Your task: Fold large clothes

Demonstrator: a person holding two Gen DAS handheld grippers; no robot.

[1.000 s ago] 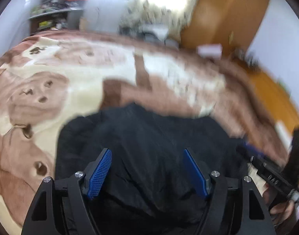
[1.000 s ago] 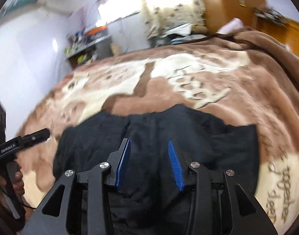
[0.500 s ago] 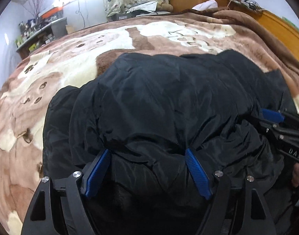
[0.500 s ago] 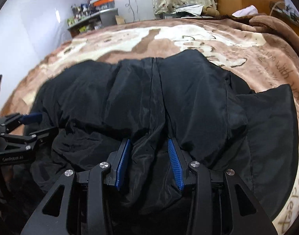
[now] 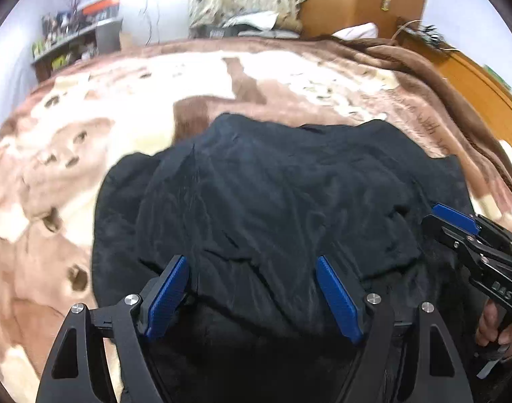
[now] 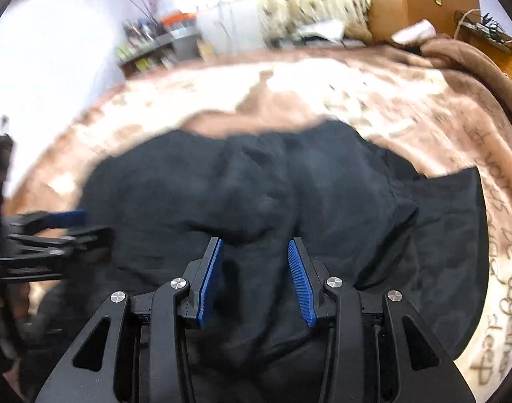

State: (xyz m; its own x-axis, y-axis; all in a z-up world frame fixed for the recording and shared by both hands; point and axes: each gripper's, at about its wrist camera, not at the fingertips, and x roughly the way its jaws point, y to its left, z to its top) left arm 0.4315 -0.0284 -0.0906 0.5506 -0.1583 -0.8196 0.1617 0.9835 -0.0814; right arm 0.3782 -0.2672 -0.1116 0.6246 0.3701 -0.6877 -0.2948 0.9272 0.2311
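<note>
Black garment point(image 5: 272, 201) fills the middle and lower part of both frames, lying rumpled on a brown and cream blanket point(image 5: 121, 107) that covers the bed. Left gripper point(image 5: 254, 290) sits at the bottom of the left wrist view with its blue pads wide apart above the cloth, nothing between them. Right gripper point(image 6: 255, 277) stands at the bottom centre of its own view, jaws parted, dark fabric showing in the gap. A cluttered shelf point(image 5: 74, 43) sits at the upper left, a wooden wardrobe point(image 5: 363, 0) at the upper right.
</note>
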